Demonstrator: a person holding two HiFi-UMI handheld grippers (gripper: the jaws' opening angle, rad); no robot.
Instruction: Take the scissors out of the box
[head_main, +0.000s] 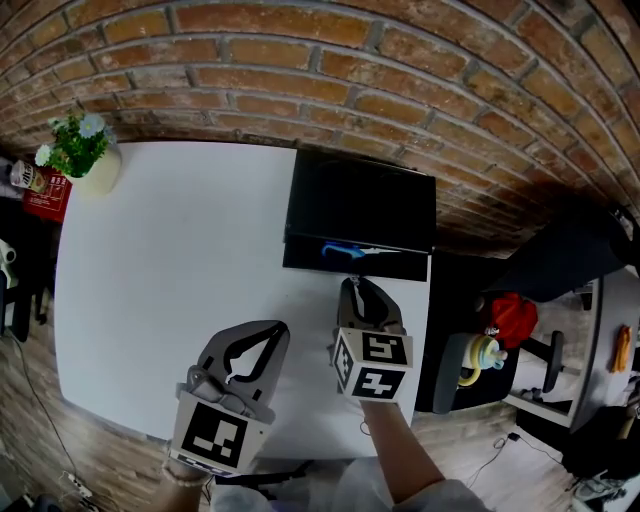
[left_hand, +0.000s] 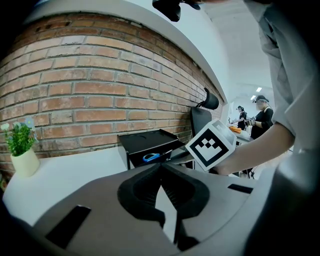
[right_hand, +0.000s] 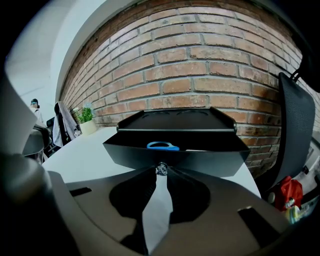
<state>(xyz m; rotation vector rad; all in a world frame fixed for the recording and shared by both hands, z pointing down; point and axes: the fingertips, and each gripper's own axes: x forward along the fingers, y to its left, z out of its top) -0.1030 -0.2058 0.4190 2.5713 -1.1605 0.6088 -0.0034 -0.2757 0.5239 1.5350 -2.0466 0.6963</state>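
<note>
Lower left of the head view, your left gripper (head_main: 277, 329) hovers over the white table (head_main: 160, 270), jaws together, nothing between them; just right of it your right gripper (head_main: 352, 283) has its jaws pinched on the small shiny knob (right_hand: 161, 169) at the front of the drawer (right_hand: 175, 156); the drawer stands open from the black box (head_main: 360, 195); the scissors (head_main: 345, 250), blue handles, lie inside the drawer, just beyond the knob; the box sits at the table's far right edge by the brick wall (head_main: 350, 70); a potted plant (head_main: 82, 150) stands upper left.
</note>
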